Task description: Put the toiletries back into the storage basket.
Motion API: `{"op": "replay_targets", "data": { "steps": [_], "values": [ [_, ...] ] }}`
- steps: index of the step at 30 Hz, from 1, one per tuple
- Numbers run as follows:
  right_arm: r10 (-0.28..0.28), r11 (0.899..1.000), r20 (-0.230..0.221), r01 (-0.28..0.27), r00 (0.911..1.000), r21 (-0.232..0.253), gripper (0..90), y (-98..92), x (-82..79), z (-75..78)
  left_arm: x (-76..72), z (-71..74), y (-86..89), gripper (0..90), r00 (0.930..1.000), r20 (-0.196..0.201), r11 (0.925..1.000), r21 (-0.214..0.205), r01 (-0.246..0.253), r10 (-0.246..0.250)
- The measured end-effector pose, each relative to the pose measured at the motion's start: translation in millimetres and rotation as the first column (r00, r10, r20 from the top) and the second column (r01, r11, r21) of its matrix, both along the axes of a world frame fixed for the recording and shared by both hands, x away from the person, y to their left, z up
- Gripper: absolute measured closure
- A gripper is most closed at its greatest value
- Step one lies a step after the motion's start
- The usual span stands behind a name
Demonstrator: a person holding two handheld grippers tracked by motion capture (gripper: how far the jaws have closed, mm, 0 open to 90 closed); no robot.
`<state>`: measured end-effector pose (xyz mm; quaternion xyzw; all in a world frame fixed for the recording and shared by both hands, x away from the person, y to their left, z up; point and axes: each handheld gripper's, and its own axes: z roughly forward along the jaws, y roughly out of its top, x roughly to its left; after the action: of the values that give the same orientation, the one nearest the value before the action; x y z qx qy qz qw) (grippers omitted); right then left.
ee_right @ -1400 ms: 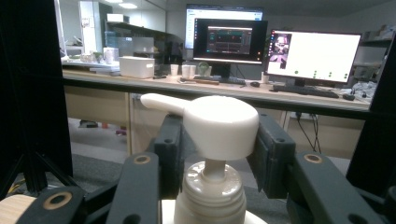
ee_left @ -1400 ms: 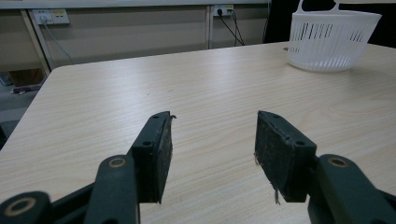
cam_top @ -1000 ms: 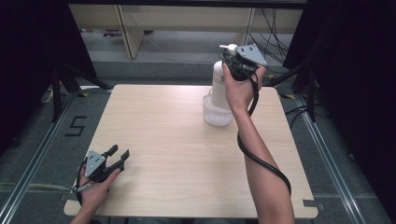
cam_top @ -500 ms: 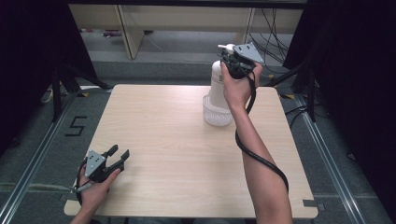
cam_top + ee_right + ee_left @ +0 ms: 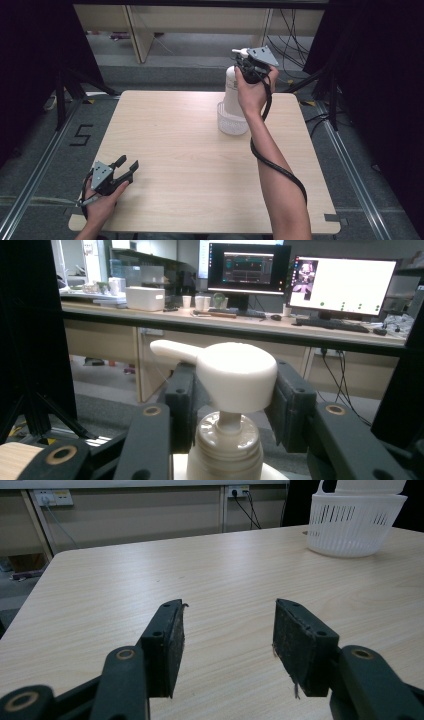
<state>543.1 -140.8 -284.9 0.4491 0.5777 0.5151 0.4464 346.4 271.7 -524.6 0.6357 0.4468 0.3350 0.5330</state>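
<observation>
A white pump bottle (image 5: 229,92) stands upright in a white slotted basket (image 5: 231,124) on the far right part of the wooden table (image 5: 190,150). My right gripper (image 5: 246,62) comes at it from the right, held high by a raised hand. Its jaws are shut on the bottle's white pump head (image 5: 235,372), one pad on each side, with the spout pointing left; the neck (image 5: 225,450) shows below. My left gripper (image 5: 128,162) rests at the near left of the table, open with nothing between its pads (image 5: 227,630). The basket (image 5: 352,525) lies far ahead of it.
The right gripper's black cable (image 5: 277,165) winds round the forearm. Beyond the table's far edge are a desk (image 5: 240,322) with monitors (image 5: 345,285), cables on the floor (image 5: 295,30) and black stands (image 5: 62,95) at both sides.
The right hand, with the pump head in its jaws, has edged slightly to the left. The left gripper has kept still.
</observation>
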Motion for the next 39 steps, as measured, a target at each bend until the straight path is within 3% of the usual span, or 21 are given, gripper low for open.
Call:
{"op": "replay_targets", "data": {
  "steps": [13,19,22,39],
  "values": [
    [-0.007,1.0,-0.03,0.007,0.9995,0.001,60.0,0.2,7.4,-7.8,-0.1,0.0,-0.2,45.8,1.0,0.0,1.0,0.0,0.001,-0.001],
    [-0.002,1.0,-0.037,0.001,0.9993,-0.022,60.0,0.2,10.2,-11.4,-0.1,0.0,-0.3,45.8,1.0,0.0,1.0,0.001,0.002,-0.002],
    [-0.002,1.0,-0.055,0.002,0.9985,-0.004,60.0,1.2,10.6,-13.6,0.0,0.0,-0.2,45.8,1.0,0.0,1.0,0.002,0.003,-0.003],
    [-0.004,1.0,-0.075,0.003,0.9972,-0.009,60.0,2.1,13.1,-23.9,-0.1,0.0,-0.4,45.7,1.0,0.0,1.0,0.002,0.006,-0.006]
  ]
}}
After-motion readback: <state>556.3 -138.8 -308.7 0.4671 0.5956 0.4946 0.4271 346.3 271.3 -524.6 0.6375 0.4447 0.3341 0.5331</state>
